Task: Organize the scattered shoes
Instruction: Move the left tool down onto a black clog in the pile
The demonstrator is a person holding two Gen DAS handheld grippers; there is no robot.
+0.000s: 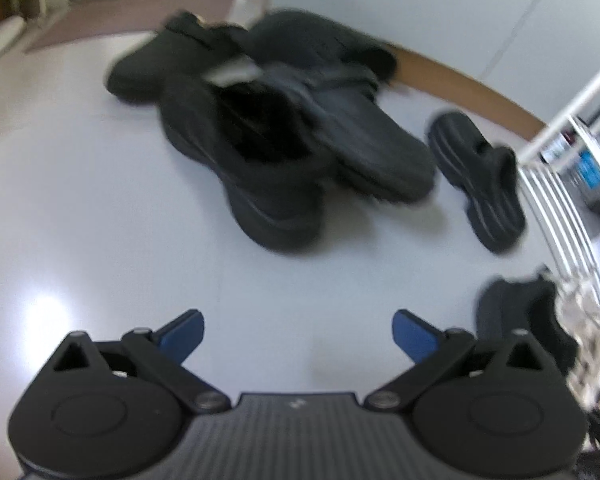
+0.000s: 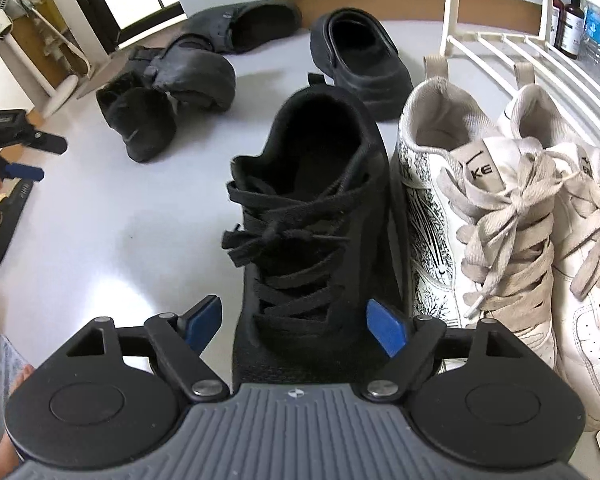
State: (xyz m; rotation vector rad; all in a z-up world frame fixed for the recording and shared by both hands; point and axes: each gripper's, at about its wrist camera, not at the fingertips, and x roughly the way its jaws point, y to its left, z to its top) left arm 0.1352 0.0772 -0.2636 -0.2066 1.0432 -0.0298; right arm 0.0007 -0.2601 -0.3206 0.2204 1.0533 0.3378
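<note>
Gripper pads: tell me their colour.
Blue pads, clearest in the right wrist view.

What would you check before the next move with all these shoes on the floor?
1. Black laced sneaker parked beside the white sneakers: ok, upright and alongside them.
2. Right gripper let go of it: ok, the fingers stand apart on either side of the toe, with a visible gap on the left.
3. Left gripper free: ok, open with only floor between its fingers.
4. Next shoes in sight: ok, a heap of black shoes lies ahead.
5. Heap easy to pick from: not ok, the shoes overlap.
6. Which shoe pairs with the sneaker: cannot tell, the left view is blurred.
</note>
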